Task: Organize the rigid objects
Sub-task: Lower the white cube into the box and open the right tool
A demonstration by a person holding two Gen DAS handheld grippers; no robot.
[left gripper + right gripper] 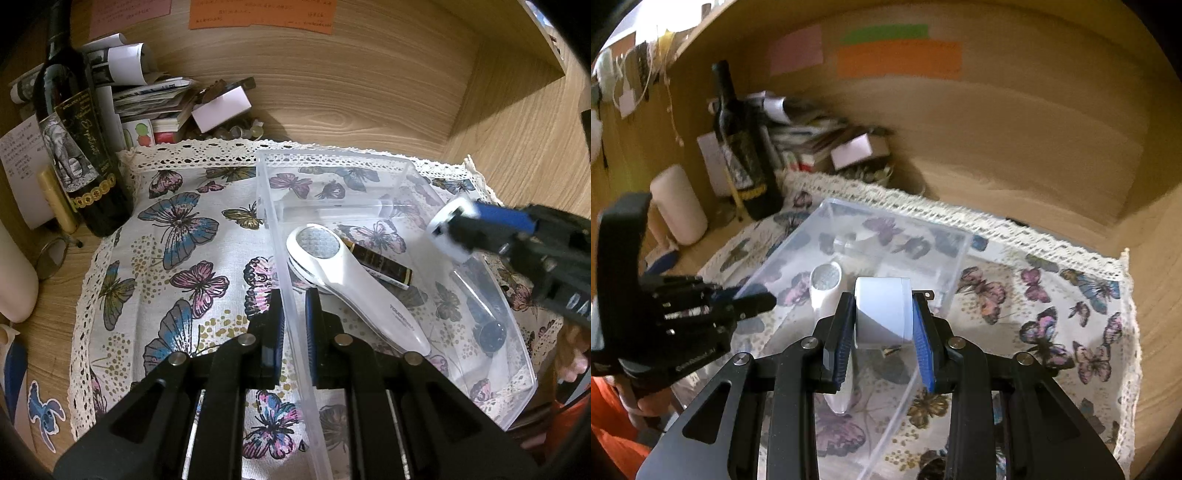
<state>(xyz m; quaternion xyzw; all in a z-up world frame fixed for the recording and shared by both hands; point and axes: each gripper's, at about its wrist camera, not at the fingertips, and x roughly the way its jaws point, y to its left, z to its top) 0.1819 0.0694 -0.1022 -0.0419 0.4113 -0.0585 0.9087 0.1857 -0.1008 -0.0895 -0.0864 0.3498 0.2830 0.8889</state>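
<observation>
Right tool [882, 325] clamps white charger [881, 314] above bin [953, 236]; left tool [293, 328] pinches its wall.

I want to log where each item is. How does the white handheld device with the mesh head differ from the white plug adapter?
The long white handheld device with a round mesh head lies flat inside the clear plastic bin; the short, blocky white plug adapter is held in the air above the bin by the right gripper. The device touches no fingers; the adapter is clamped between both blue fingers. Both are white rigid plastic.
</observation>
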